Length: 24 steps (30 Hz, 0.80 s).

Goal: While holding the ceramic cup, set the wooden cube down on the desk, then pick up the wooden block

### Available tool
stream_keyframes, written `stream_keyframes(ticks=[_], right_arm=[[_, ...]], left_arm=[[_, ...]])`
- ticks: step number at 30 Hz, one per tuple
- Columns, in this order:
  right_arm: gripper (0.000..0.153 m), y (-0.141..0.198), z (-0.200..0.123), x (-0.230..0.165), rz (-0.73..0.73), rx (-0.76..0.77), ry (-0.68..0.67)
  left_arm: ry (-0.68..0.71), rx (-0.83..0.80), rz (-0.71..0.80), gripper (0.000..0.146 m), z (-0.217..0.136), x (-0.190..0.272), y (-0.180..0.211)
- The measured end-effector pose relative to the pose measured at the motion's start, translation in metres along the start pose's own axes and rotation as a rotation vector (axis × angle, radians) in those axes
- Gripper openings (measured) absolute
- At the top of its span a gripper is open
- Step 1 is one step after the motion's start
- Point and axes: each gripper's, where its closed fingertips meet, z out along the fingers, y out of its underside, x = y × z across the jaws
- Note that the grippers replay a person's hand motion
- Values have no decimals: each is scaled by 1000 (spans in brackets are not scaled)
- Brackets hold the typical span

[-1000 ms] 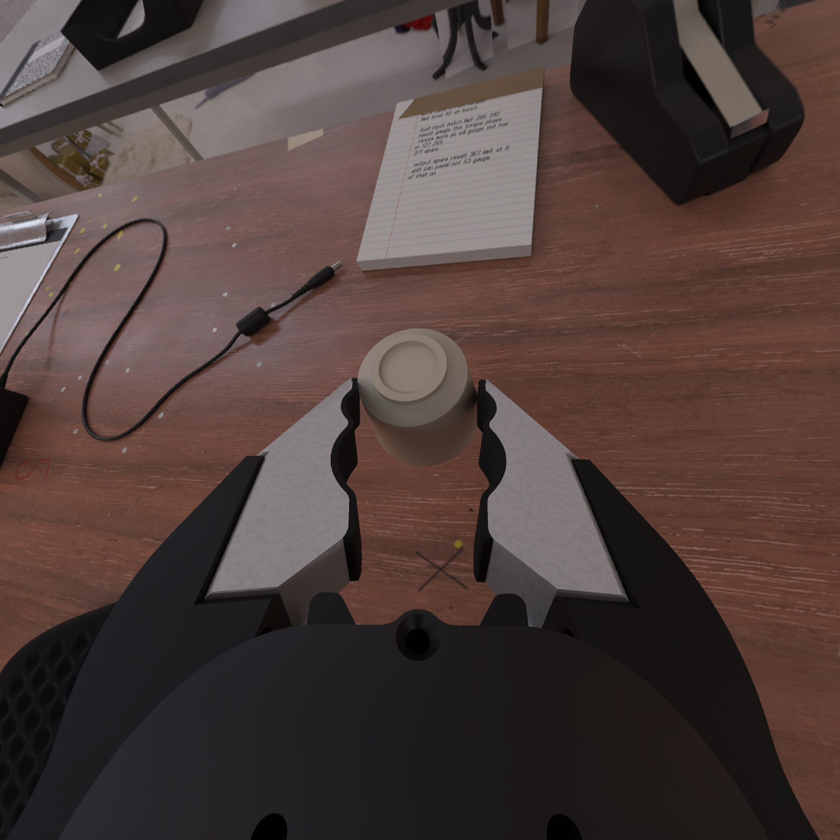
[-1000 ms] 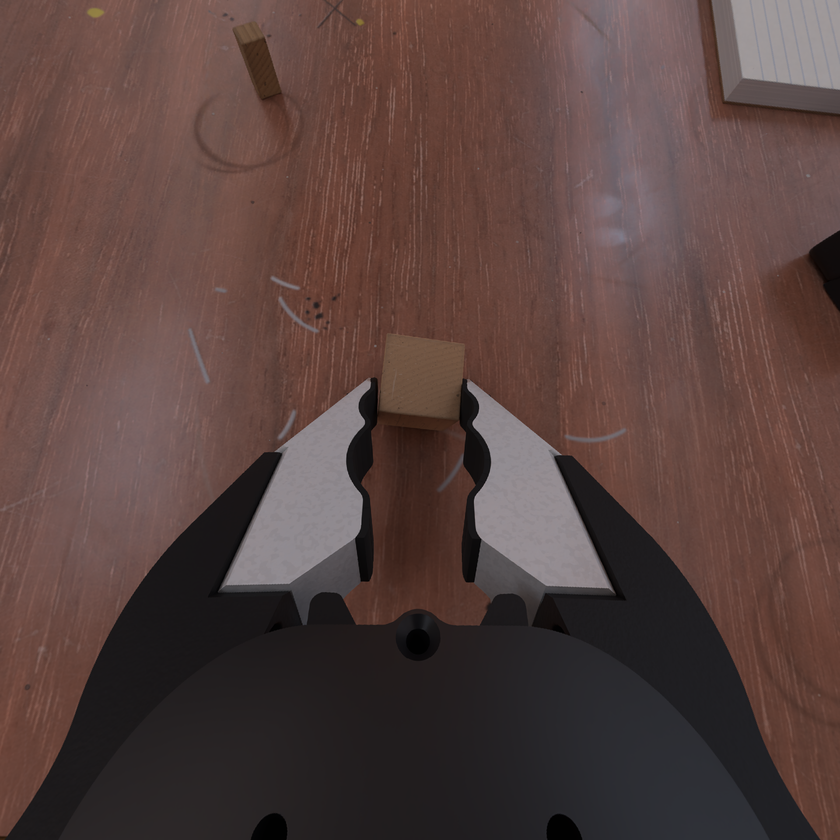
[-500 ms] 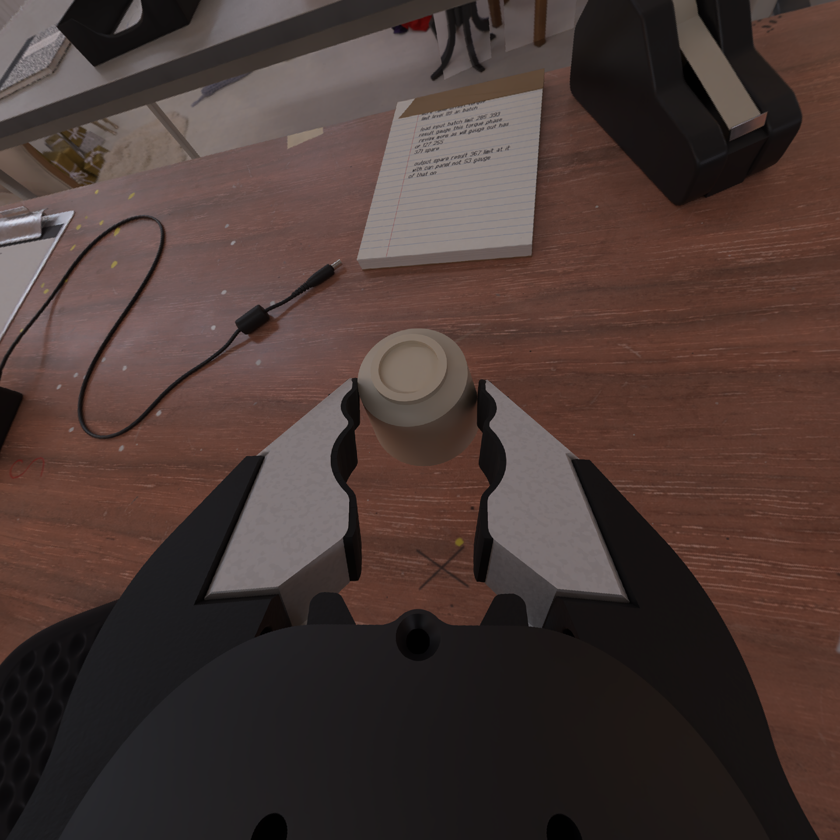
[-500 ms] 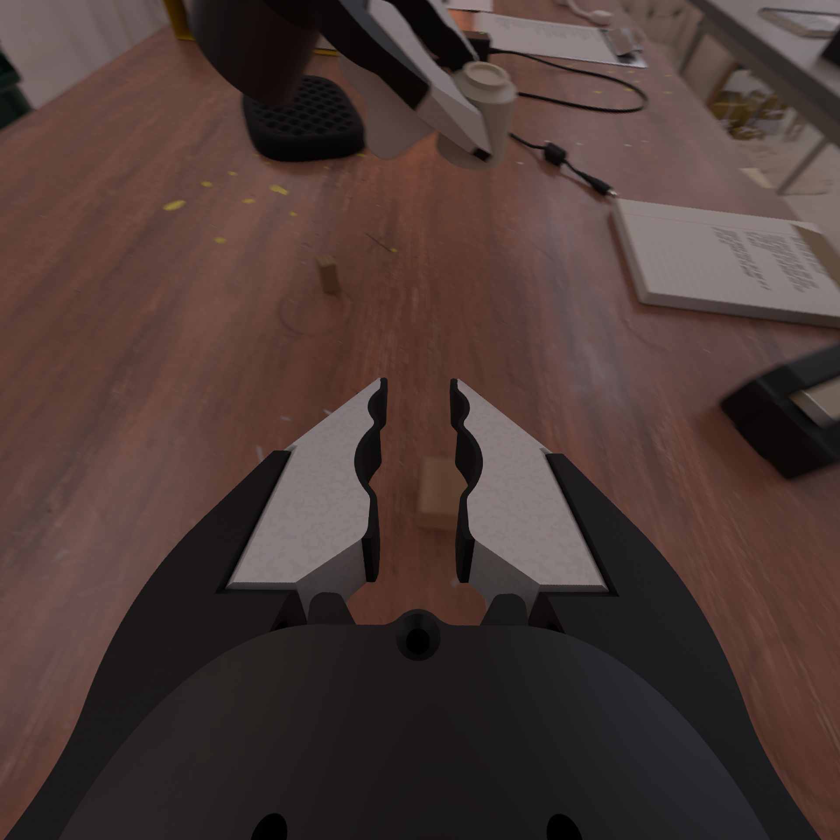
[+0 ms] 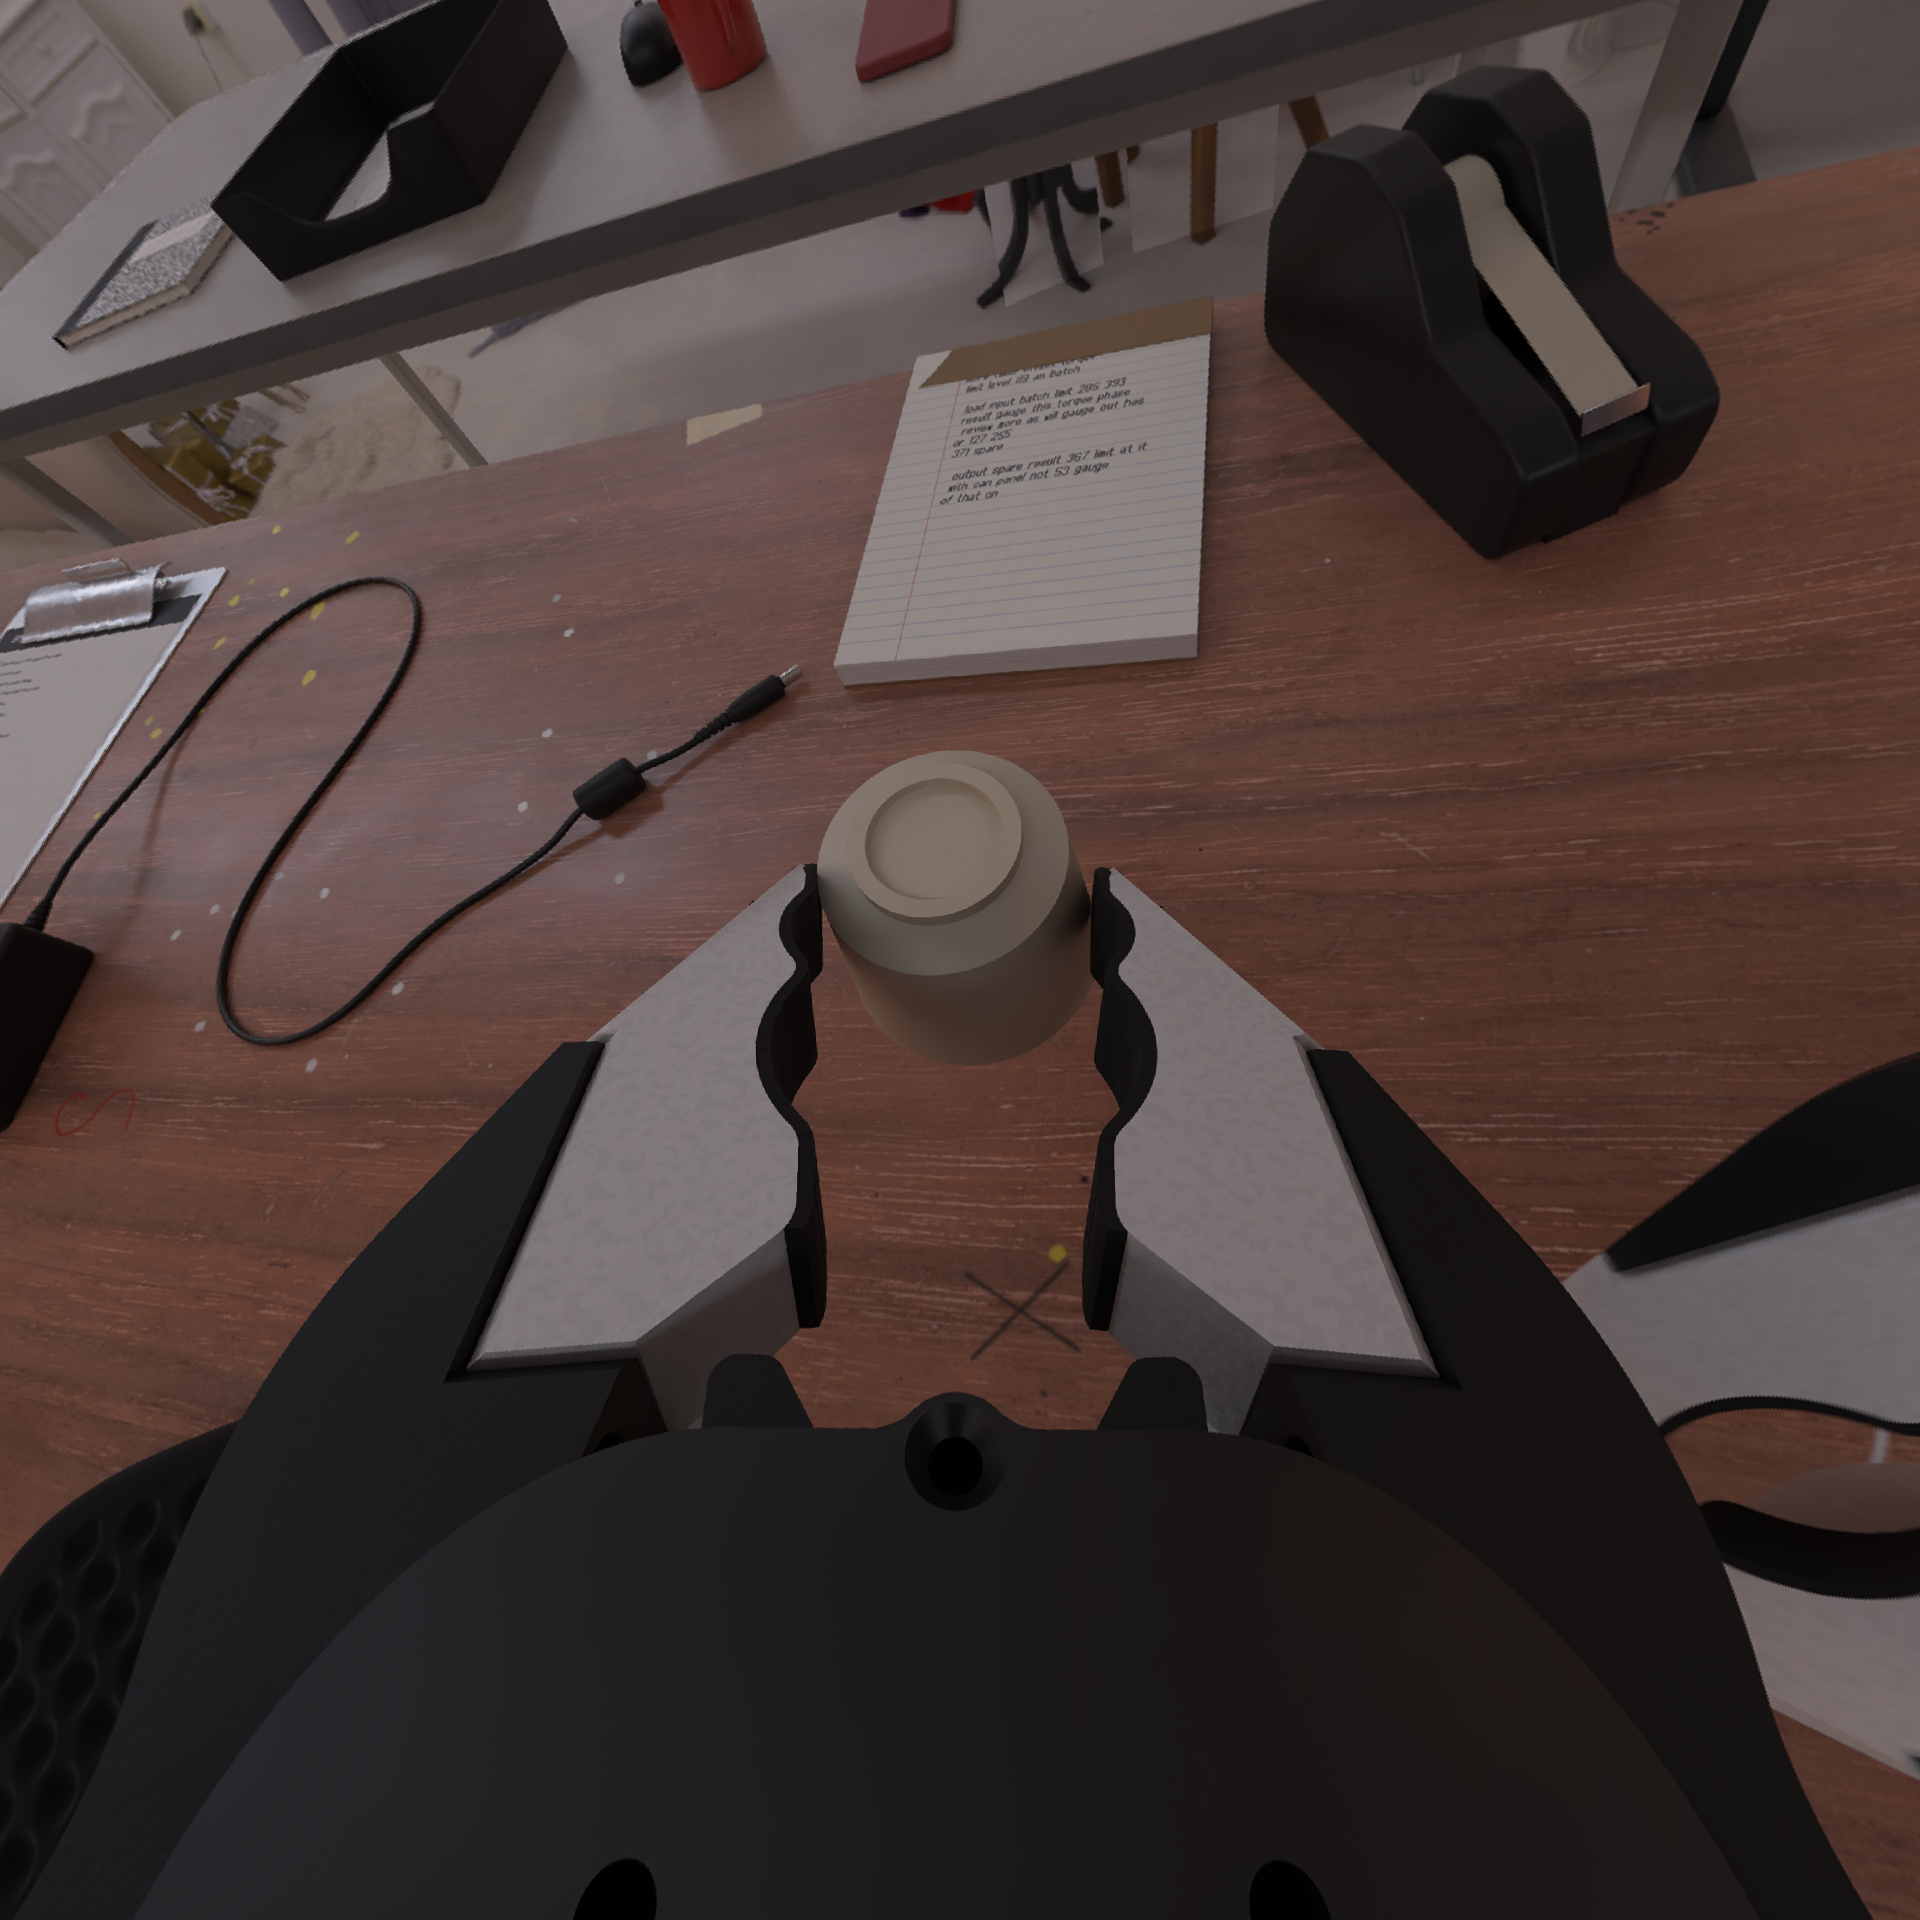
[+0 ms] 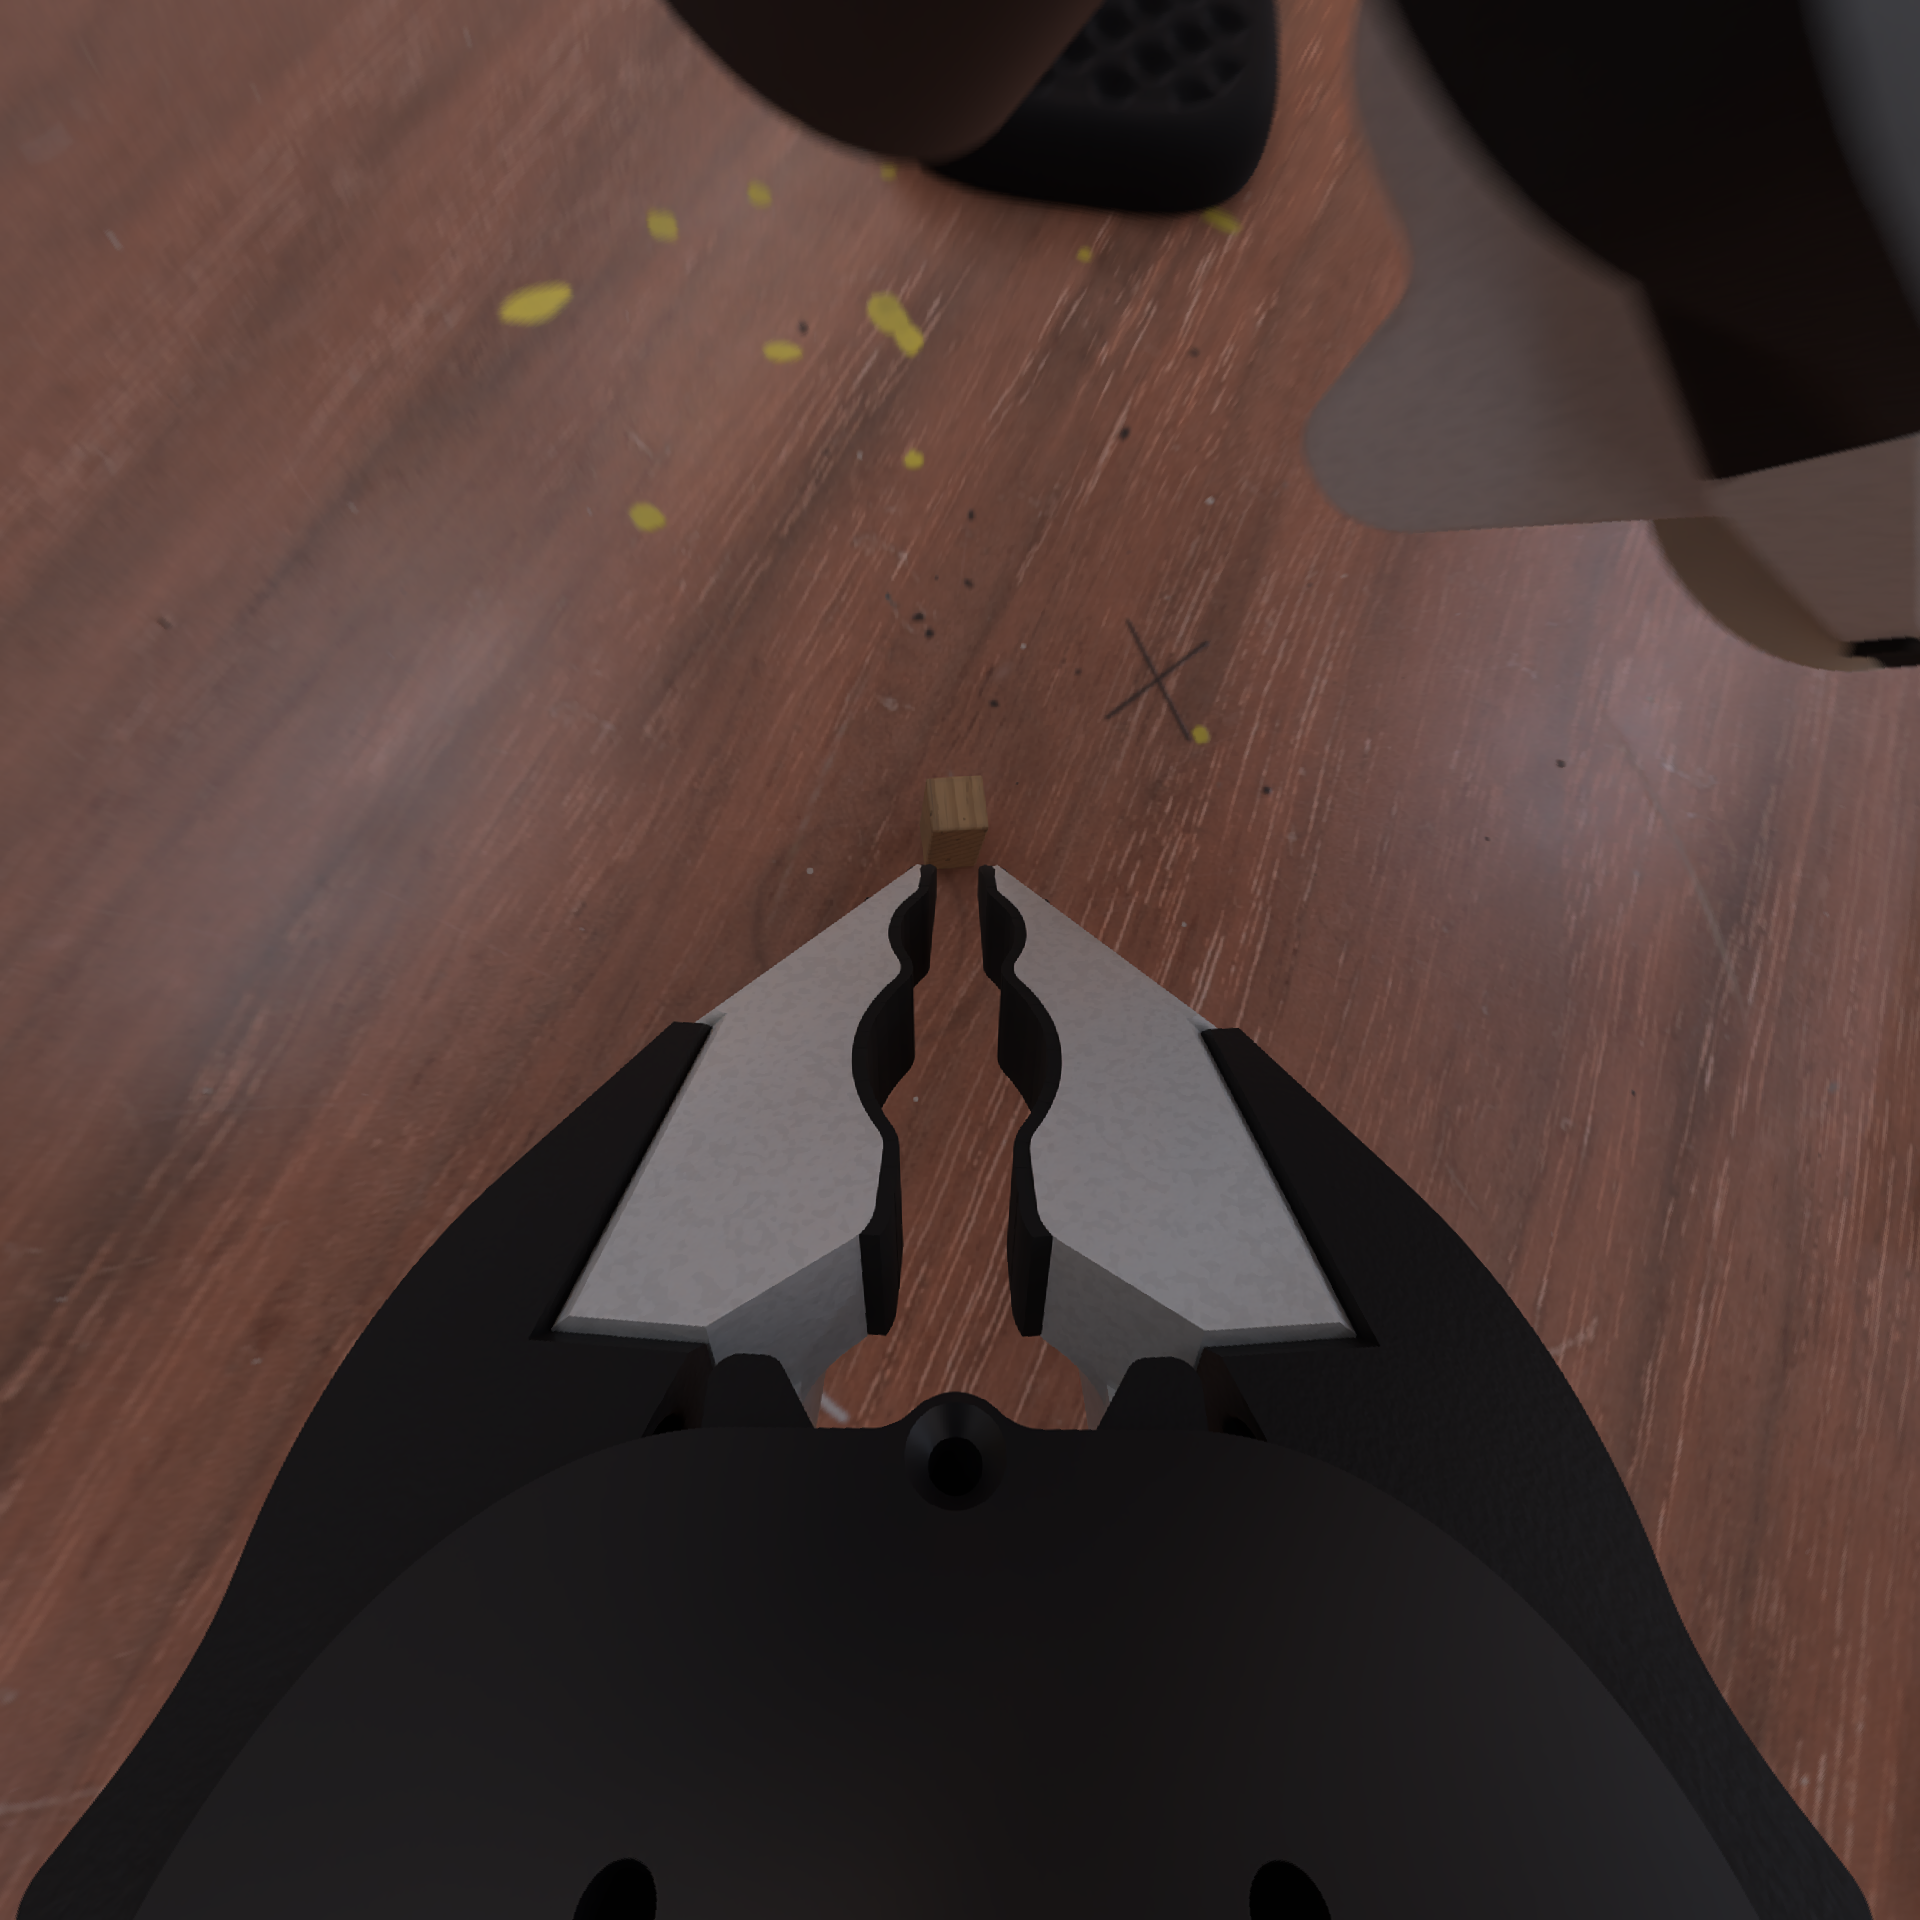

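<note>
My left gripper [image 5: 951, 894] is shut on the beige ceramic cup [image 5: 951, 914] and holds it upside down above the desk [image 5: 1455, 883]. My right gripper [image 6: 956, 873] is above the desk with its jaws a narrow gap apart and nothing between them. The small wooden block [image 6: 956, 831] stands upright on the desk just beyond its fingertips, apart from them. The wooden cube is not in view. The left gripper [image 6: 1558, 364] looms at the top right of the right wrist view. Part of the right gripper [image 5: 1787, 1309] shows at the right edge of the left wrist view.
A lined notepad [image 5: 1039, 520], a black tape dispenser [image 5: 1486, 343], a looped black cable [image 5: 343, 831] and a clipboard [image 5: 73, 707] lie on the far desk. A black mesh pad [image 6: 1122, 114] sits beyond the block. Yellow specks and a pencilled cross [image 6: 1158, 681] mark the wood.
My right gripper let go of the wooden cube, left it on the desk and moved over to the wooden block, its jaws narrowing. The left gripper still holds the cup.
</note>
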Motion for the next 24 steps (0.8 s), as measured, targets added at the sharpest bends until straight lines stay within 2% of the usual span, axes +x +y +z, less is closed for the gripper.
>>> stream_keyframes(ticks=[4, 7, 14, 24], right_arm=[[10, 13, 18, 1, -51, -110, 2], [14, 15, 21, 5, -72, -135, 25], [15, 13, 25, 5, -69, -129, 2], [17, 6, 31, 2, -159, -119, 11]], left_arm=[[5, 19, -22, 52, -4, -4, -1], [17, 47, -37, 52, -6, -5, -5], [20, 61, -43, 52, -8, -5, -7], [7, 63, -34, 52, -9, -6, -8]])
